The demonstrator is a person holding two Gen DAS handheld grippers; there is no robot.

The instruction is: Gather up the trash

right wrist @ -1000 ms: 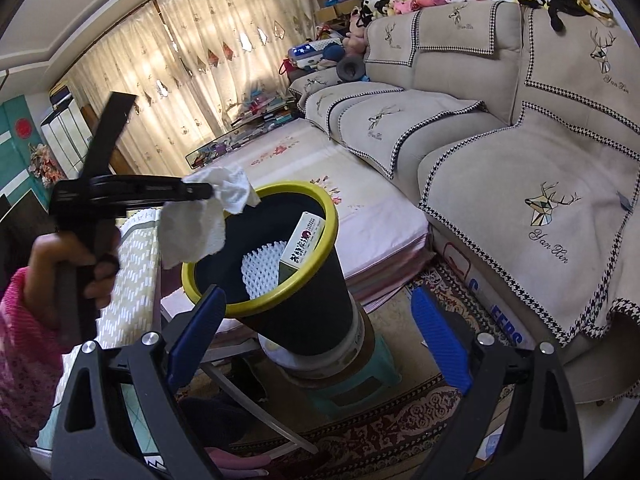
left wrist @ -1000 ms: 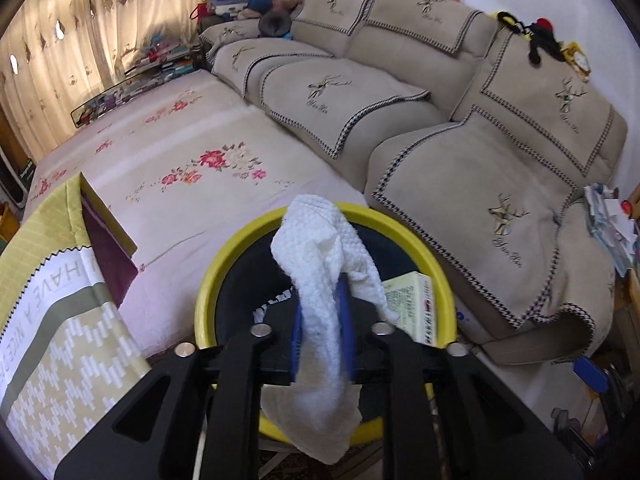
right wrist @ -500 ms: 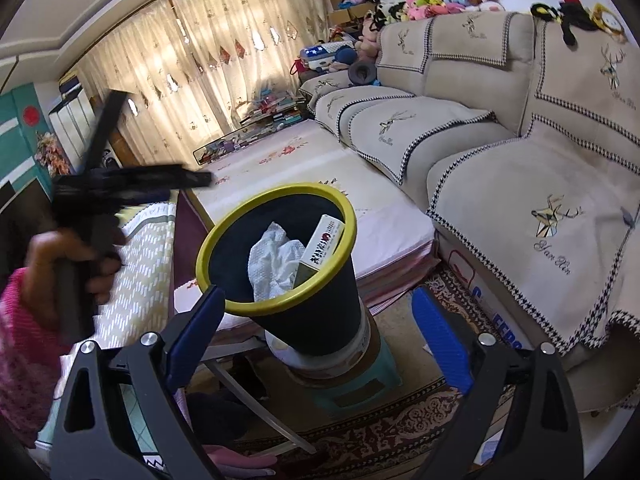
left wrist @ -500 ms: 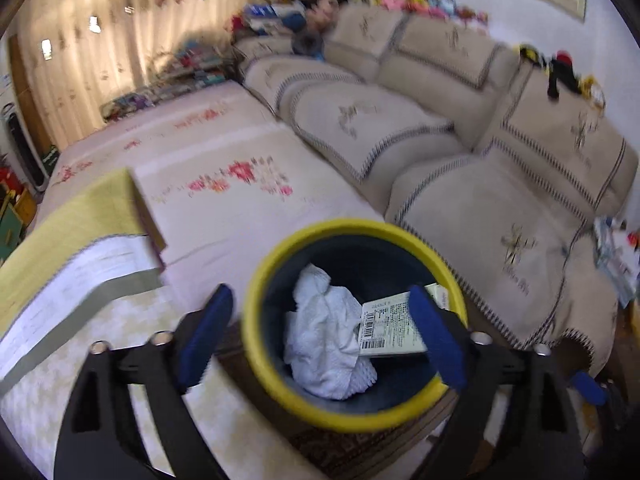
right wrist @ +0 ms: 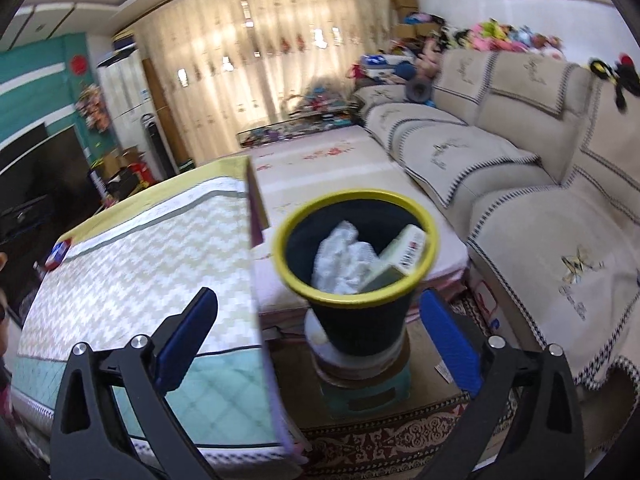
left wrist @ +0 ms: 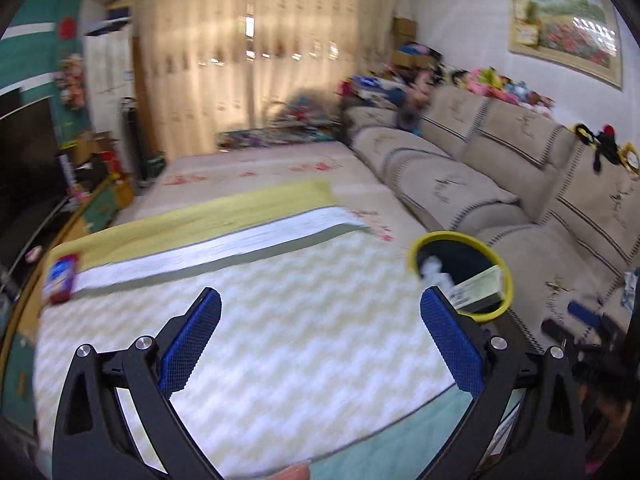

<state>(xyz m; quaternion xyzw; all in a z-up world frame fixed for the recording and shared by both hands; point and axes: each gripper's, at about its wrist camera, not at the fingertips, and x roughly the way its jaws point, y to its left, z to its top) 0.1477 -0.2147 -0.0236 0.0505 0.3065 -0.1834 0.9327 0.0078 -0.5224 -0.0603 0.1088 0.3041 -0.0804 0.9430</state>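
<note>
In the bin (right wrist: 356,248), seemingly half-hidden tissue (right wrist: 344,258)

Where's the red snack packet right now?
In the left wrist view the red snack packet lies at far left on the zigzag tablecloth, far from the yellow-rimmed bin.

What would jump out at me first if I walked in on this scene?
Probably the black bin with the bright yellow rim, perched on a small stool beside the table, with a crumpled white tissue and a small carton inside. Next, the zigzag-patterned tablecloth, where a red and blue packet lies near the far left corner. Behind it all a long beige sofa runs down the right.
</note>
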